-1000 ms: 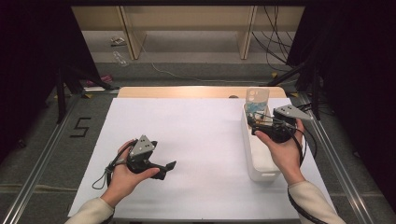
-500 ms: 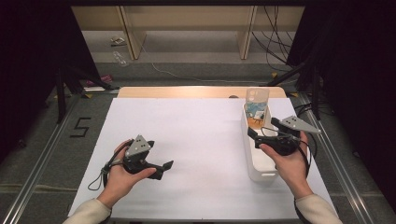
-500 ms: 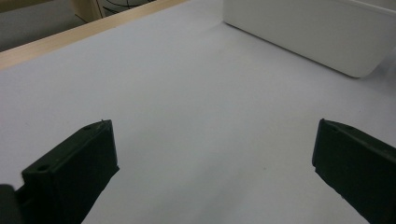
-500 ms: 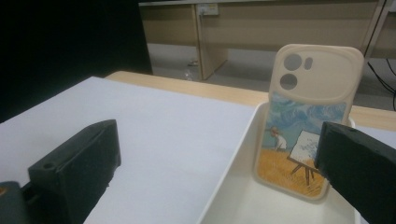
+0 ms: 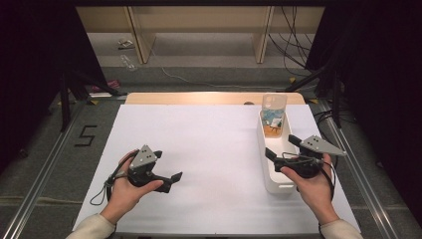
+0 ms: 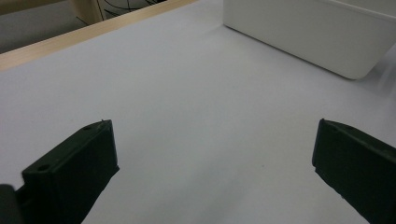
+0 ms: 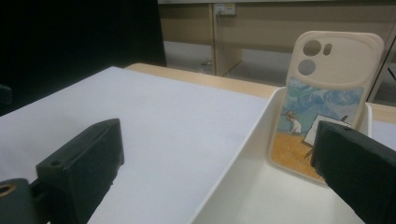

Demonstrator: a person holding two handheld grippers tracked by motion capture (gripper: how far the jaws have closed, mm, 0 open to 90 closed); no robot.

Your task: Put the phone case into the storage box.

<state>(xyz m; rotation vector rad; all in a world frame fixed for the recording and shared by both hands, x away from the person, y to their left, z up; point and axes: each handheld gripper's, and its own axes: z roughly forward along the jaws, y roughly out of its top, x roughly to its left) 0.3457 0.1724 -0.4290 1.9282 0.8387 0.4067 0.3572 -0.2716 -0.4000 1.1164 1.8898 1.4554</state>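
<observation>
Two grippers logged. Left gripper: jaws apart, idle over sheet. Right gripper: jaws apart, above bin. Case stands at bin's far end. We judge step: approach; next, we advance, close on case.

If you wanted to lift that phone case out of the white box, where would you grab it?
By its top edge, coming from above. The phone case stands nearly upright against the far end of the white bin, its upper part poking above the rim, so the right gripper, jaws open, could probably pinch front and back there.
</observation>
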